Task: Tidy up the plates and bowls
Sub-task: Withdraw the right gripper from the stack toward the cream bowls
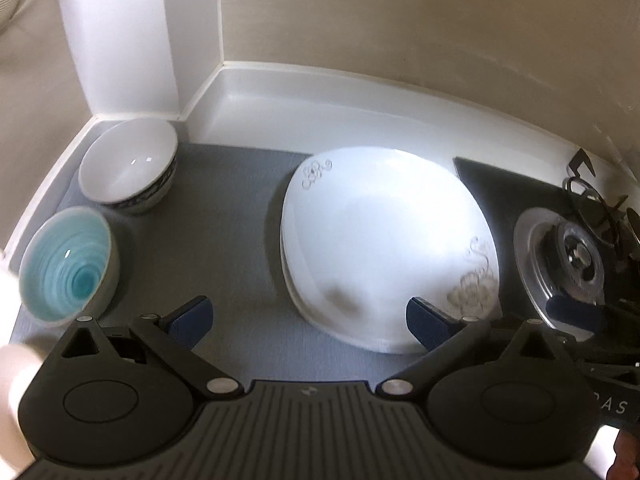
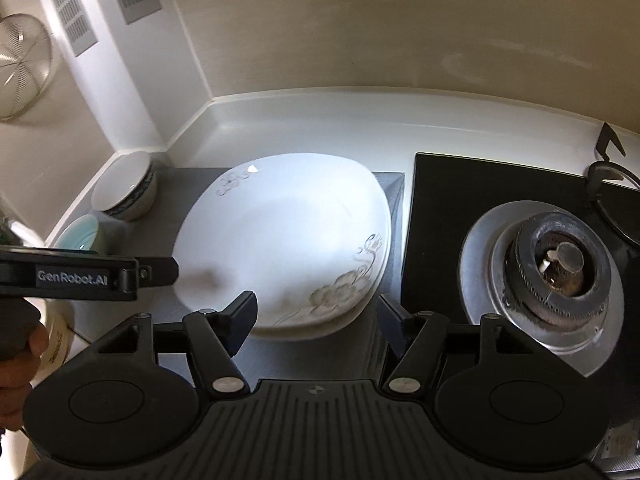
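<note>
**Plates stacked on the grey mat, both grippers clear of them**

The stack of white plates (image 1: 384,248) lies flat on a grey mat (image 1: 240,240), face up. The plates are rounded squares, glossy, with a grey flower print at two opposite corners; in the left wrist view the line between those corners runs from far left to near right. At least two rims show at the stack's near-left edge.

Left of the stack and well apart from it, two bowls stand upright, just beside each other. The white bowl (image 1: 130,168) with a dark patterned outside sits in the far corner; the turquoise bowl (image 1: 70,266), glazed in rings inside, sits nearer.

The mat has a fine woven look and covers a white countertop (image 2: 304,128) with a raised, rounded back edge. Beige walls meet behind it, and a white column (image 1: 116,32) stands in the corner. Right of the mat lies a black glass hob (image 2: 448,216) with a metal gas burner (image 2: 560,264) on a shiny round plate. A wire strainer (image 2: 20,68) hangs on the left wall.

The left gripper (image 1: 310,320) stands wide, its blue pads on either side of the stack's near edge without touching it. The right gripper (image 2: 316,320) stands partly apart over the stack's near-right corner, nothing held.
</note>
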A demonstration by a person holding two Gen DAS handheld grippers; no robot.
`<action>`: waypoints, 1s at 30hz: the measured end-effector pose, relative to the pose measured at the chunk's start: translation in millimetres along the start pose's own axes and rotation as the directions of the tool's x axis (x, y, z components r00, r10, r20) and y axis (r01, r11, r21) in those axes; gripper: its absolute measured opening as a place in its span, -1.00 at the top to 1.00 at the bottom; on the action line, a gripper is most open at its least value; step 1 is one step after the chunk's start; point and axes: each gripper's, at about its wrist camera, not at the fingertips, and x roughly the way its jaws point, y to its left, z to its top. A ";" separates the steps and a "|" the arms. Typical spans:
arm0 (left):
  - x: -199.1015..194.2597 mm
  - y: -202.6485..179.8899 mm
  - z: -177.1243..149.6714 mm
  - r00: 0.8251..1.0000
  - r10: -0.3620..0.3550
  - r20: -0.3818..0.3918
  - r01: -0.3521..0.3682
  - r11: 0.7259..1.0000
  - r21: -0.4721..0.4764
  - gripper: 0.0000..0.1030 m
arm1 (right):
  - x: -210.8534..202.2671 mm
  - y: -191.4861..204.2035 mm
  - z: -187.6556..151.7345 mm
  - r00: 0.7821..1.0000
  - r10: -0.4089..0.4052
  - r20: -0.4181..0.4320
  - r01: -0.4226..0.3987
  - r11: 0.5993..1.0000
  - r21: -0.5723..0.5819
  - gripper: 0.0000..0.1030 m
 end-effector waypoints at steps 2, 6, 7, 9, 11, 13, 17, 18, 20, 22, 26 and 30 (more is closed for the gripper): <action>-4.8 -2.5 -8.7 1.000 0.002 -0.010 -0.002 1.000 0.005 -0.99 | -6.0 4.5 -4.7 1.000 0.010 -0.001 -0.010 1.000 -0.010 -0.35; -16.3 -4.6 -26.2 1.000 0.006 -0.022 -0.006 1.000 0.020 -0.99 | -17.5 14.8 -14.0 1.000 0.026 -0.004 -0.026 0.999 -0.032 -0.37; -19.9 -2.8 -30.0 1.000 0.010 -0.021 -0.010 1.000 0.018 -0.99 | -19.9 17.5 -16.4 1.000 0.029 -0.004 -0.029 0.999 -0.038 -0.38; -26.0 3.1 -36.6 1.000 0.009 -0.024 -0.009 1.000 0.002 -0.99 | -25.2 23.3 -20.9 0.999 0.038 -0.010 -0.038 0.998 -0.053 -0.39; -32.7 9.3 -43.4 0.999 0.019 -0.027 -0.019 1.000 -0.013 -0.99 | -28.9 29.0 -24.7 0.999 0.047 -0.017 -0.048 0.997 -0.064 -0.39; -40.1 16.2 -51.5 0.999 0.038 -0.027 -0.038 0.999 -0.025 -0.99 | -31.0 34.9 -27.1 0.998 0.057 -0.024 -0.059 0.995 -0.076 -0.39; -49.0 33.6 -64.0 0.996 0.066 -0.055 -0.070 0.995 -0.071 -0.99 | -33.3 49.6 -30.2 0.996 0.078 -0.034 -0.082 0.991 -0.109 -0.40; -50.7 38.4 -67.1 0.996 0.064 -0.066 -0.070 0.994 -0.085 -0.99 | -33.7 54.0 -31.0 0.996 0.084 -0.038 -0.088 0.989 -0.120 -0.40; -54.0 48.3 -72.9 0.994 0.060 -0.088 -0.070 0.991 -0.115 -0.99 | -35.0 63.4 -32.8 0.994 0.097 -0.046 -0.103 0.984 -0.143 -0.41; -57.6 58.5 -78.6 0.993 0.070 -0.099 -0.083 0.986 -0.142 -0.99 | -35.2 73.2 -33.9 0.992 0.111 -0.051 -0.118 0.979 -0.167 -0.41; -66.6 77.5 -88.4 0.988 0.109 -0.107 -0.128 0.974 -0.185 -0.99 | -34.3 93.1 -34.6 0.988 0.142 -0.060 -0.152 0.963 -0.222 -0.42; -75.2 96.8 -96.3 0.983 0.143 -0.119 -0.167 0.961 -0.221 -0.99 | -31.0 110.8 -35.6 0.982 0.172 -0.073 -0.186 0.946 -0.264 -0.42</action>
